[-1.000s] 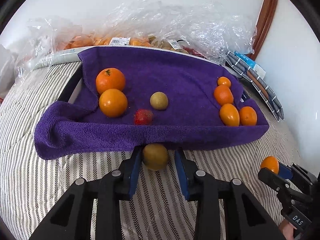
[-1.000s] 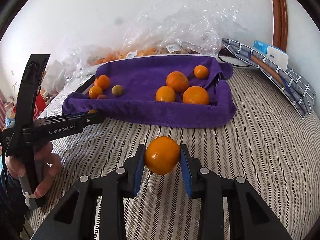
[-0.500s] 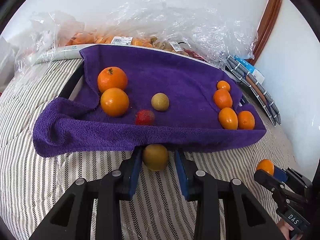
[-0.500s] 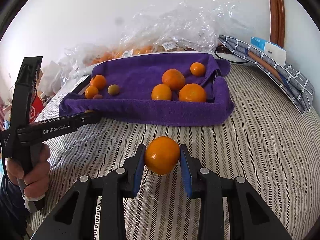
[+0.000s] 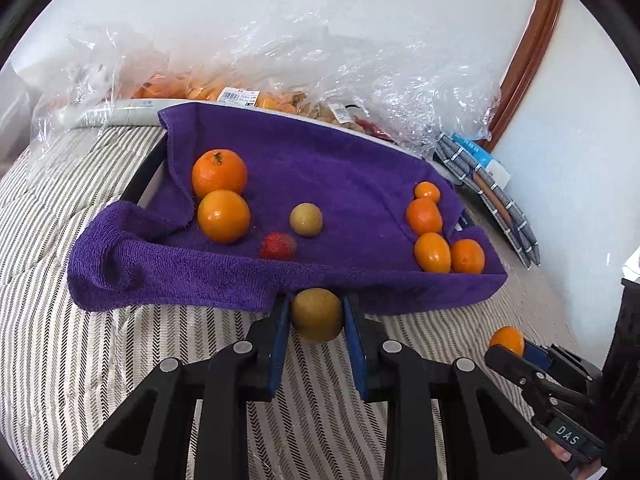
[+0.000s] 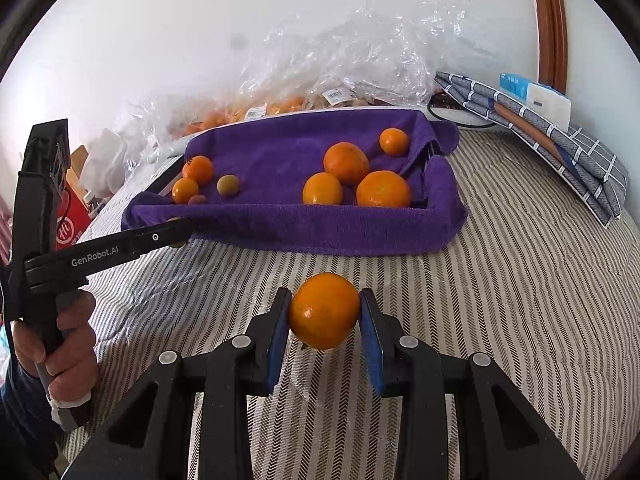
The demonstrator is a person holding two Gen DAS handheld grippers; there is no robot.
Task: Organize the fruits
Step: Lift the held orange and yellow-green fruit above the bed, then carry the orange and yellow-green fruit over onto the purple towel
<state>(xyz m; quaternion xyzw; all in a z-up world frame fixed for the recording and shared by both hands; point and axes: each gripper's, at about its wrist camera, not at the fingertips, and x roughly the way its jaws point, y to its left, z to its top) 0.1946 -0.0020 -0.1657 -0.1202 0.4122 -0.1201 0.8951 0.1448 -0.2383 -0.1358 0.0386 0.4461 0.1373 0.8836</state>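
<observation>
My left gripper (image 5: 316,314) is shut on a yellow-green round fruit (image 5: 316,314), held just in front of the purple towel-lined tray (image 5: 320,168). On the towel lie two big oranges (image 5: 222,196) at the left, a red strawberry (image 5: 278,246), another yellow-green fruit (image 5: 306,219) and several small oranges (image 5: 430,236) at the right. My right gripper (image 6: 324,312) is shut on an orange (image 6: 324,312), held above the striped bed short of the tray (image 6: 444,216). The left gripper shows at the left of the right wrist view (image 6: 176,232).
Clear plastic bags of fruit (image 5: 280,80) lie behind the tray against the white wall. A folded checked cloth with a blue-white box (image 6: 532,120) lies at the right. A wooden frame (image 6: 552,20) stands at the back right. A red box (image 6: 68,224) sits at the far left.
Both grippers have drawn slightly closer to the tray with their fruits still held. The tray's contents have not moved.
</observation>
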